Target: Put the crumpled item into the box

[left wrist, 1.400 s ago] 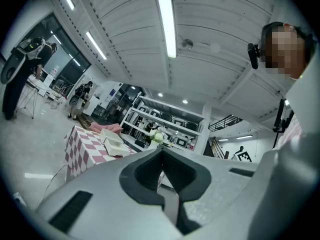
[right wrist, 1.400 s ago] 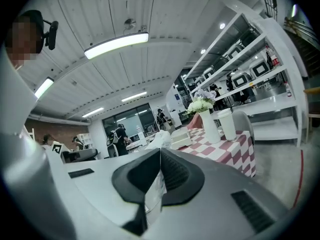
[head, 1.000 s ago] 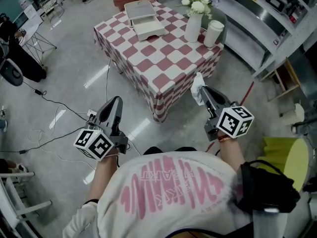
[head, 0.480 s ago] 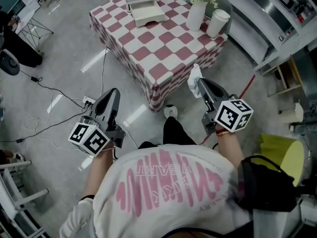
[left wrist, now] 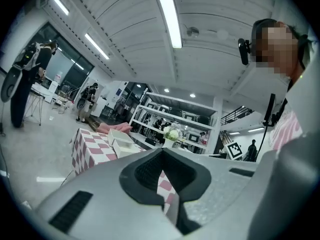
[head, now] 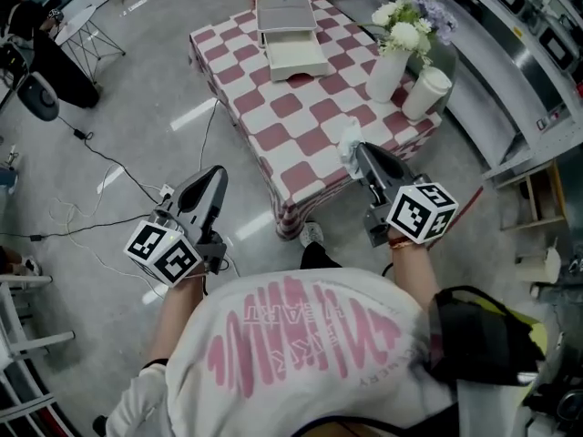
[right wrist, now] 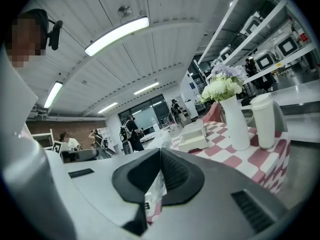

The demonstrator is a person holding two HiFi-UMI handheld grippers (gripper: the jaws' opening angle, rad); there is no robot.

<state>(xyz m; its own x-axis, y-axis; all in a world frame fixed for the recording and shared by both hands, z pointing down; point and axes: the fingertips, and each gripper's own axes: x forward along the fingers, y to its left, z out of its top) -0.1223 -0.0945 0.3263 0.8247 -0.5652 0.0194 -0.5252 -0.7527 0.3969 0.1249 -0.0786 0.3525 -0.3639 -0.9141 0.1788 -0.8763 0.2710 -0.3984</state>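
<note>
The crumpled item (head: pixel 349 141) is a white wad pinched in my right gripper (head: pixel 356 151), which hangs over the near edge of the checkered table (head: pixel 291 135). In the right gripper view the crumpled item (right wrist: pixel 156 186) shows between the shut jaws of that gripper (right wrist: pixel 160 150). The white box (head: pixel 294 58) stands open at the table's far end, its lid (head: pixel 285 13) tipped back; the box (right wrist: pixel 193 136) lies well ahead of the gripper. My left gripper (head: pixel 216 175) is shut with nothing in it, over the floor to the left of the table.
A white vase of flowers (head: pixel 389 66) and a white cup (head: pixel 426 92) stand on the table's right side. Grey shelving (head: pixel 510 53) runs along the right. Cables (head: pixel 100 171) trail across the floor at left. People stand far back (left wrist: pixel 85 99).
The table has come nearer and shifted right in the head view. My right gripper with the crumpled item now reaches over the table's near edge. Both grips are unchanged.
</note>
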